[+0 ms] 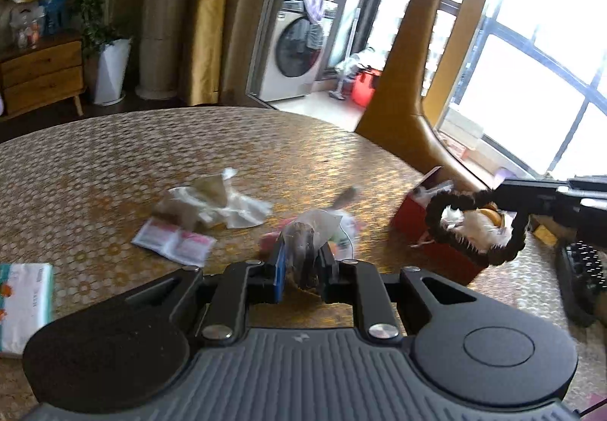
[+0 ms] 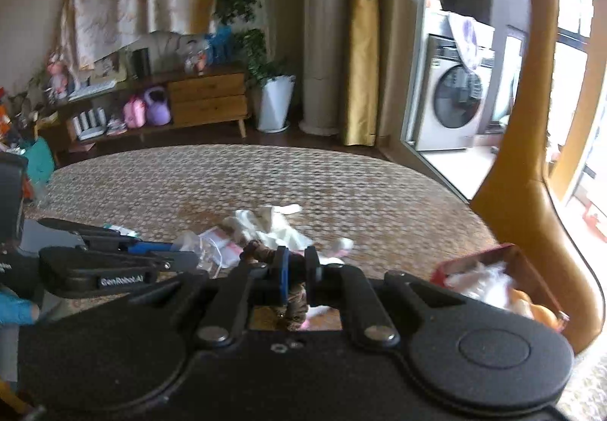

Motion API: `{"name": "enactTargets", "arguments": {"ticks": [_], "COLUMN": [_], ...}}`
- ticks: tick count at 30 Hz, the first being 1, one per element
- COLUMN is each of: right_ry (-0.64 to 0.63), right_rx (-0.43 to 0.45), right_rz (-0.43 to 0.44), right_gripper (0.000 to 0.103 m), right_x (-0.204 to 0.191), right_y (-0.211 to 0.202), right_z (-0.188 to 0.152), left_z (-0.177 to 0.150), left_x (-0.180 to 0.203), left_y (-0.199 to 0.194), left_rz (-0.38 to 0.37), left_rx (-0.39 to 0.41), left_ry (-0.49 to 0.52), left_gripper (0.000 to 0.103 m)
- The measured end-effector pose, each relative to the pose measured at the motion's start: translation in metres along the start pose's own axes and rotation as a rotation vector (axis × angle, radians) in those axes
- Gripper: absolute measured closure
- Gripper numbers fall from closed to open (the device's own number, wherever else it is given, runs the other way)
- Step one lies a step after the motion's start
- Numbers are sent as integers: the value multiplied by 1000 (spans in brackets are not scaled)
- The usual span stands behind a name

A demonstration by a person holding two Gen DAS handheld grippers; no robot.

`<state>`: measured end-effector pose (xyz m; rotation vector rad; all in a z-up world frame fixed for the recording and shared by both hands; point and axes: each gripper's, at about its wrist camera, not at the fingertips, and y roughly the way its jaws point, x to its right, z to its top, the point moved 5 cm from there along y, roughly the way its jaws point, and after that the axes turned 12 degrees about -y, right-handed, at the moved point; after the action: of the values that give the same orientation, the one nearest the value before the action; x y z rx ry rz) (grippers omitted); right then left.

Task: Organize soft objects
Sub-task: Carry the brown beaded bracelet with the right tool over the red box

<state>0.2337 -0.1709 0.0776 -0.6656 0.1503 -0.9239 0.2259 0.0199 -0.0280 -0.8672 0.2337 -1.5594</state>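
Note:
My left gripper (image 1: pixel 299 261) is shut on a clear plastic bag (image 1: pixel 311 231) with something brown inside, held above the patterned table (image 1: pixel 114 147). My right gripper (image 2: pixel 297 261) is shut on a dark brown scrunchie (image 2: pixel 294 301); in the left wrist view the scrunchie (image 1: pixel 474 227) hangs as a loop in front of the red box (image 1: pixel 436 246). The red box (image 2: pixel 504 257) holds white fluffy items and sits at the table's right edge. White cloths (image 1: pixel 224 204) and a pink-and-white packet (image 1: pixel 174 240) lie mid-table. The left gripper also shows at the left of the right wrist view (image 2: pixel 182 257).
A yellow giraffe figure (image 2: pixel 531 117) stands beside the table at the right. A white packet (image 1: pixel 22 299) lies at the table's left edge. A dark keyboard-like object (image 1: pixel 580 276) sits at the far right. A wooden cabinet, plants and a washing machine stand beyond.

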Motion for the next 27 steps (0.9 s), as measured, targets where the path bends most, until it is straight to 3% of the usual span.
{"name": "enactTargets", "arguments": {"ticks": [9,20,27], "right_ry": [79,159,219], "right_rx": [19,-5,-85], "right_rz": [-120,-279,-367], "right_gripper": [96,96,96], "right_x": [56,130,176], "right_y": [-36,-44,-30], "right_z": [-32,-71,-96], "left_z": [4,6,-1], "left_x": [71,151,191], "left_y": [14,55,99], "left_rz": [-66,-118,-138], "left_rx": [-29,-68,-142], "left_ry": [71,175,234], "left_gripper": [86,86,86]}}
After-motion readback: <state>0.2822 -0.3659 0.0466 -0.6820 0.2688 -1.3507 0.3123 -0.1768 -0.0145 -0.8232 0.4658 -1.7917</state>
